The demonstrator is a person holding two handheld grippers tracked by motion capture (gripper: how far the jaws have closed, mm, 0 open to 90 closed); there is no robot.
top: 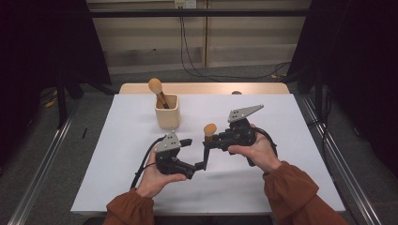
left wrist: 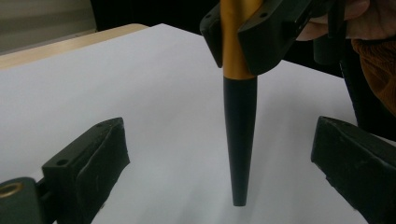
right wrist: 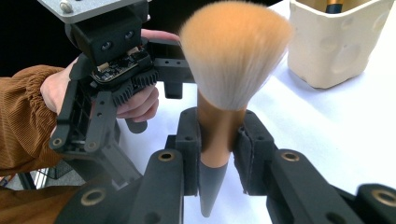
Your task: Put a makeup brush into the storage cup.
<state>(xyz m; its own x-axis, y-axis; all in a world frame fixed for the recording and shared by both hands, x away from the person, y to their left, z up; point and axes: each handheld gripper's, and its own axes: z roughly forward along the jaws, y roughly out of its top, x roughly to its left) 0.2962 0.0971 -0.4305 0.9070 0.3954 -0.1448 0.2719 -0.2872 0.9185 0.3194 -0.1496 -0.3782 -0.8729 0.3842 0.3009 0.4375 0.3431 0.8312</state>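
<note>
Your right tool [top: 212, 139] is clamped on the gold ferrule of a makeup brush [right wrist: 233, 70], holding it upright with the bristles on top and the black tapered handle [left wrist: 239, 140] pointing down at the white counter [top: 281, 140], its tip hanging just above the surface. In the right gripper view you can see both pads pressed flat against the ferrule, so that grip looks solid. Your left tool [top: 199, 165] sits just beside and below, its jaws standing wide apart on either side of the handle, touching nothing as far as I can tell from the left gripper view. Over at the far side, the cream cup [top: 167, 112] already has 1 brush [top: 156, 88] standing in it, leaning toward the left. So by my reading, 1 brush is stowed and this 2nd one is picked up but well apart from the cup. What's left: carry it across, or hand it to the left tool first, then drop it handle-first into the cup beside the other.
</note>
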